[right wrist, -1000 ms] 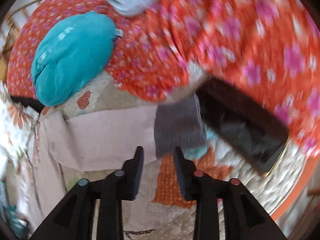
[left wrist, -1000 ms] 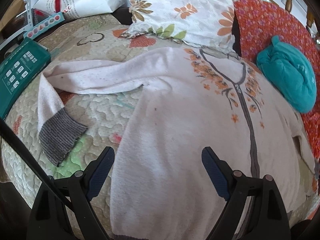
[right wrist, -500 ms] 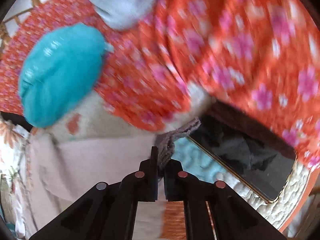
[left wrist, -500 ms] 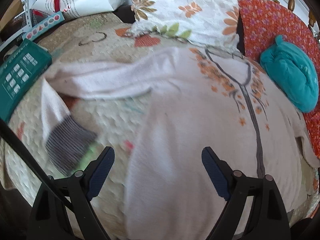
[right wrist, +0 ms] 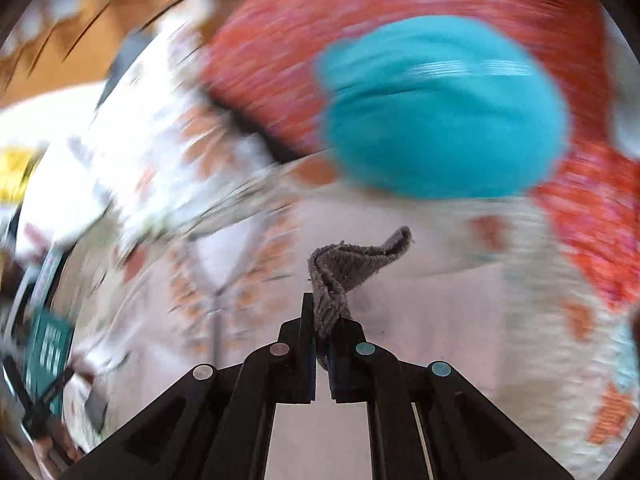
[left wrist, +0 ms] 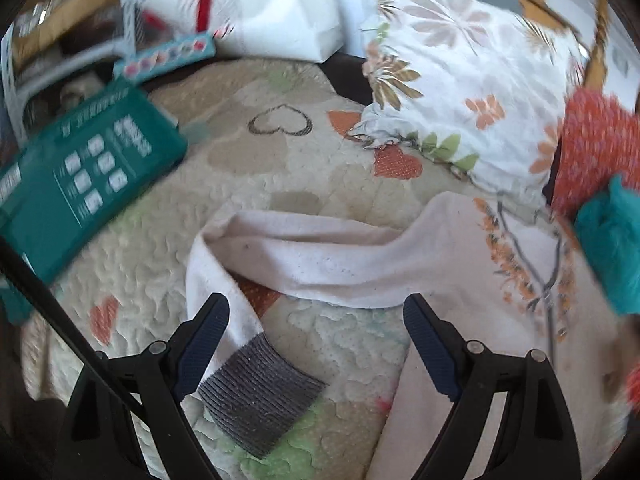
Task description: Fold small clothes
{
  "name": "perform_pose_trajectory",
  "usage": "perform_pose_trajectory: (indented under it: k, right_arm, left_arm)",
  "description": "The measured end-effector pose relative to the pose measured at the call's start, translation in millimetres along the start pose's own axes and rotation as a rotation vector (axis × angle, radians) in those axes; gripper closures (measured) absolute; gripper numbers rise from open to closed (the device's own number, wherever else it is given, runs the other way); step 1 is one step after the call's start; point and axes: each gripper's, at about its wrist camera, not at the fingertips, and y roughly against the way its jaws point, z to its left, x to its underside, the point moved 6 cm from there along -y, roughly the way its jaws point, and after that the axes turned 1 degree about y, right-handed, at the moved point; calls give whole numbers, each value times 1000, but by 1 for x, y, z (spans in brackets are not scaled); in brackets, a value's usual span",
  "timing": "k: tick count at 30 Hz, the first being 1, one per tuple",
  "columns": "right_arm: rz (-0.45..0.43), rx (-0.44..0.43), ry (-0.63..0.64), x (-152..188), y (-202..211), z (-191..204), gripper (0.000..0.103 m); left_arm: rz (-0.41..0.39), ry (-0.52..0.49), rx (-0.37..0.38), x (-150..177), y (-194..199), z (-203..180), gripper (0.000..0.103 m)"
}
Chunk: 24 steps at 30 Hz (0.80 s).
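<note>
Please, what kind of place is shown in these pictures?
Most likely a bedroom at home: a quilted bedspread with heart patches covers the surface, a floral pillow lies at its far end, and a pale sweater is spread out on it.

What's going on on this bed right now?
A person is folding a pale pink sweater with grey ribbed cuffs on a quilted heart-pattern bedspread. The right gripper is shut on one grey cuff, lifted above the sweater body. The left gripper is open, hovering over the other sleeve's cuff.
</note>
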Motion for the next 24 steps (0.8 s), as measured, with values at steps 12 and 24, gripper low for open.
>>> perform_pose_trajectory:
  k: [12,24]
  right_arm:
    - [197,-156,301,60,-142,235,98]
    - [311,-337,497,114,-168,330,78]
  left_arm:
    - [-11,150,-11,-22,2,52,15]
    - [-41,286,-80,-39,5,108,15]
